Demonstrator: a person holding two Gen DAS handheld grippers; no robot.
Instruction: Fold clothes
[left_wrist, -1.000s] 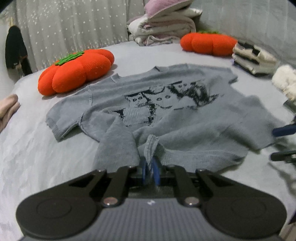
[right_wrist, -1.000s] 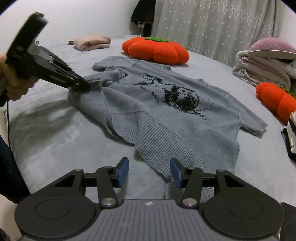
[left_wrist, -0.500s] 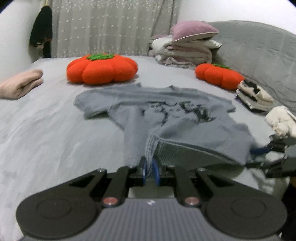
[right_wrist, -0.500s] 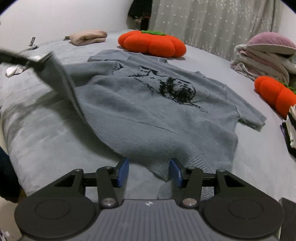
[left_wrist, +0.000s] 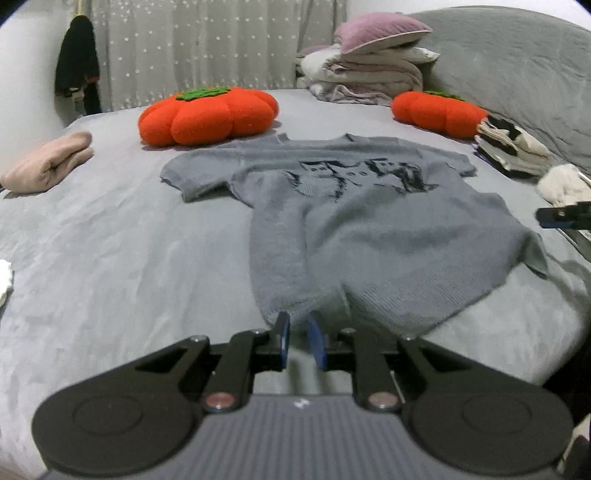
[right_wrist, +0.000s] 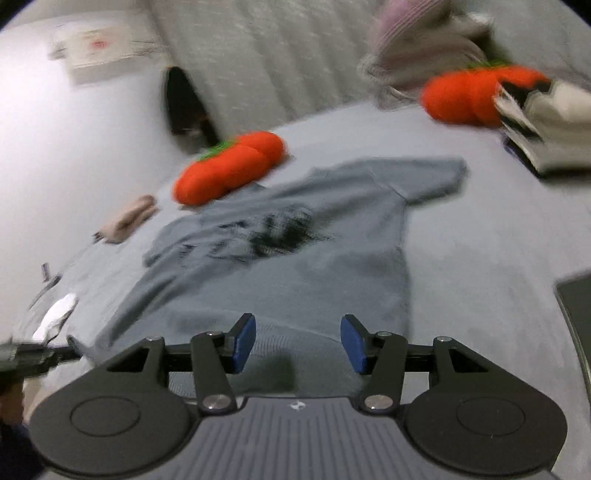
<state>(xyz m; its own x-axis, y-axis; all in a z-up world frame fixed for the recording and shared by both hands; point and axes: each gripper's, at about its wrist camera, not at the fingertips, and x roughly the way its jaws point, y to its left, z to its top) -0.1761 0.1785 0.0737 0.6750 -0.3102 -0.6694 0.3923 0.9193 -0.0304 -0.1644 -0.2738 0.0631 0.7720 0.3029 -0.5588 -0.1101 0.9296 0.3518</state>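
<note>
Grey bed (left_wrist: 110, 258), grey sweater (left_wrist: 369, 236) spread flat, two pumpkin cushions (left_wrist: 207, 114), folded pink garment (left_wrist: 48, 162)

No legible text, numbers or brand names found. Small white emblem on left gripper (left_wrist: 298, 338) housing and on right gripper (right_wrist: 297, 343) housing, unreadable. Dark printed graphic on grey sweater (left_wrist: 369, 221), no lettering discernible.

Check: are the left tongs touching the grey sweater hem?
Cannot tell. In the left wrist view the left tongs, just opening, show a gap between the pads, but the grey sweater hem meets the tips.
</note>
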